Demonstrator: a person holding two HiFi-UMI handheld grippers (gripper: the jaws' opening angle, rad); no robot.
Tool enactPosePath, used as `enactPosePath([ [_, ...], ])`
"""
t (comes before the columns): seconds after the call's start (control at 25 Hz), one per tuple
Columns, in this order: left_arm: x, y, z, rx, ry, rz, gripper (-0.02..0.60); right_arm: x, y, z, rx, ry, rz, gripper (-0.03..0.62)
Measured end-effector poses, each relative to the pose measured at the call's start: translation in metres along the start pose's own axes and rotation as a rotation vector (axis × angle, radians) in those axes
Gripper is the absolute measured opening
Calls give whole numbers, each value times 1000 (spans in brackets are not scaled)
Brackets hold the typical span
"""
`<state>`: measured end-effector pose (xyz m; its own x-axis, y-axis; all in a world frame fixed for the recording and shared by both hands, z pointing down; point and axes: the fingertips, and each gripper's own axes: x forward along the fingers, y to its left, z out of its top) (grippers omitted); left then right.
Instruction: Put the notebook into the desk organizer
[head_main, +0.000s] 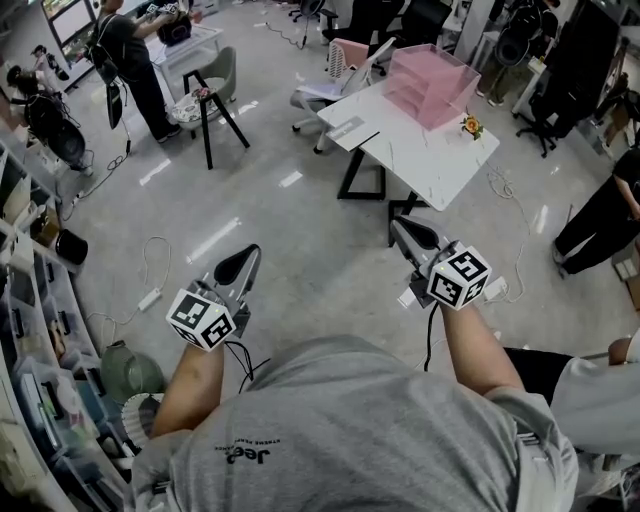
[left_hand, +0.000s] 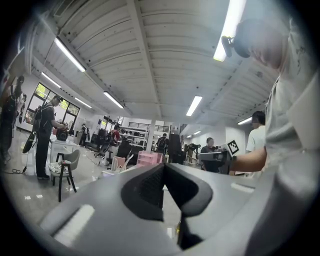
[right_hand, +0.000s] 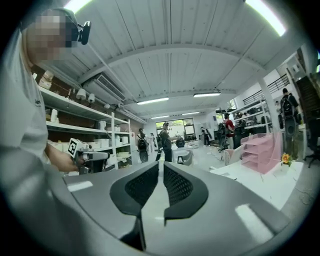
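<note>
A pink desk organizer (head_main: 432, 85) stands on the white table (head_main: 430, 160) far ahead of me; it also shows in the left gripper view (left_hand: 150, 158) and the right gripper view (right_hand: 260, 150). A flat grey rectangle (head_main: 345, 128), possibly the notebook, lies on the table's left corner. My left gripper (head_main: 245, 260) (left_hand: 164, 165) is held level over the floor, jaws together and empty. My right gripper (head_main: 405, 228) (right_hand: 161, 164) is likewise level, shut and empty. Both are well short of the table.
A small orange flower (head_main: 471, 125) sits beside the organizer. A black-legged stool (head_main: 210, 100) and a pink chair (head_main: 345, 55) stand on the floor beyond. Shelving (head_main: 30, 300) lines my left side. Cables (head_main: 150, 290) trail on the floor. People stand at the far left and right.
</note>
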<state>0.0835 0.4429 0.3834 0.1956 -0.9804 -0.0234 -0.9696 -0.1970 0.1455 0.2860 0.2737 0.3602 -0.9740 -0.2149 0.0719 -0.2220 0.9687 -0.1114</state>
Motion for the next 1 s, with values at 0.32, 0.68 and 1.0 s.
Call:
enactPosePath([
  [0.32,15,-5,2,4,4,4,58,10,-5,-2,12,18,71,437],
  [0.68,53,-33,5,15,5,23,58,-12,-37,3,9,23,108,457],
  [1.0,109,-67,1,11,14,18,58,-40,-87,3,22,20,119,457],
])
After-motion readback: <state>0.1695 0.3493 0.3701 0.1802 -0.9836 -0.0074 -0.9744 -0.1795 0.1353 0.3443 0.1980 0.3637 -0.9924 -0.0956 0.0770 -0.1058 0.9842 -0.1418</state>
